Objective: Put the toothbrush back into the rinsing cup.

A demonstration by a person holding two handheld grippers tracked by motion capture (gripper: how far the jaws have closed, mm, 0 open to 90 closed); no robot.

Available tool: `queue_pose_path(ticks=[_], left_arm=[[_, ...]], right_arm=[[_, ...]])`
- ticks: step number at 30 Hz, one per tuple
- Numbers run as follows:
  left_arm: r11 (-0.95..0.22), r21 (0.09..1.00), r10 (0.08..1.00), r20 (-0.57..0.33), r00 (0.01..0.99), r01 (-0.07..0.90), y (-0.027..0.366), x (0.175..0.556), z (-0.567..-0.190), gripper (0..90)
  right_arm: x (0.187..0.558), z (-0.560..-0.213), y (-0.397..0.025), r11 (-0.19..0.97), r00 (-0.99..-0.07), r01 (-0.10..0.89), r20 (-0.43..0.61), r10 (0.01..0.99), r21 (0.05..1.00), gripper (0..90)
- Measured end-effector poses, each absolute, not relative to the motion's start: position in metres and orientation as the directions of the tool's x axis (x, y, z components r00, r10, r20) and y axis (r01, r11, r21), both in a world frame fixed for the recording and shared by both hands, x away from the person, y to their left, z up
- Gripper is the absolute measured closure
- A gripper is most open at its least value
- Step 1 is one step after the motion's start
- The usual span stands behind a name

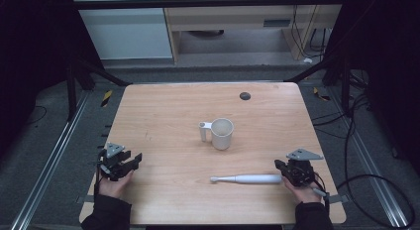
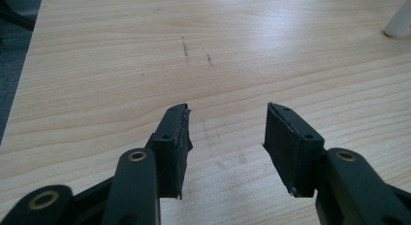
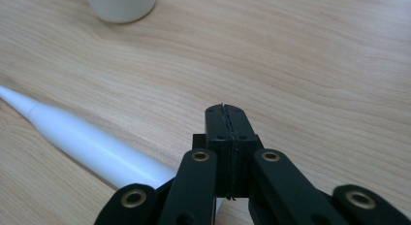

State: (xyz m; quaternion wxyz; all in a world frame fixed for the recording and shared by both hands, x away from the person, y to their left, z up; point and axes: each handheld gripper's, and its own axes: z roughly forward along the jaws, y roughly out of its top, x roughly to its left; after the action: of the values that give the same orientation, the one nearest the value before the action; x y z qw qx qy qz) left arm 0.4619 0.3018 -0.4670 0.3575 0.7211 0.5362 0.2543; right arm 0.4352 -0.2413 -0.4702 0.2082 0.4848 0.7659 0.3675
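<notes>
The white cup [image 1: 222, 133] (nothing seen inside) stands mid-table. The right gripper [image 3: 227, 119] has its 2 jaws pressed together beside the white toothbrush [image 1: 247, 179]. The left gripper [image 2: 227, 130] has its jaws apart over bare wood.

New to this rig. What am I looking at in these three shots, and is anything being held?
No robot arm: a person holds a two-jaw hand gripper in each hand. The high view looks down on a wooden table. On it stand a white mug and a white electric toothbrush, which lies flat. The other two pictures come from cameras riding on the grippers. The left gripper is open over bare wood. The right gripper is shut with nothing between its fingers; the toothbrush lies just beside it. Nothing is held.
</notes>
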Motion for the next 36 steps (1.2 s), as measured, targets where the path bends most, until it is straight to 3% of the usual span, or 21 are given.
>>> queue_pose_path(ticks=[8, 36], left_arm=[[-0.197, 0.782, 0.950, 0.002, 0.313, 0.592, 0.298, 0.461, -0.467, 49.2], [-0.199, 0.777, 0.949, -0.001, 0.316, 0.598, 0.299, 0.460, -0.467, 47.3]], right_arm=[[0.440, -0.479, -0.232, 0.321, -0.472, 0.622, 0.015, 0.882, 0.714, 90.0], [0.417, -0.482, -0.239, 0.331, -0.475, 0.661, 0.034, 0.879, 0.674, 90.0]])
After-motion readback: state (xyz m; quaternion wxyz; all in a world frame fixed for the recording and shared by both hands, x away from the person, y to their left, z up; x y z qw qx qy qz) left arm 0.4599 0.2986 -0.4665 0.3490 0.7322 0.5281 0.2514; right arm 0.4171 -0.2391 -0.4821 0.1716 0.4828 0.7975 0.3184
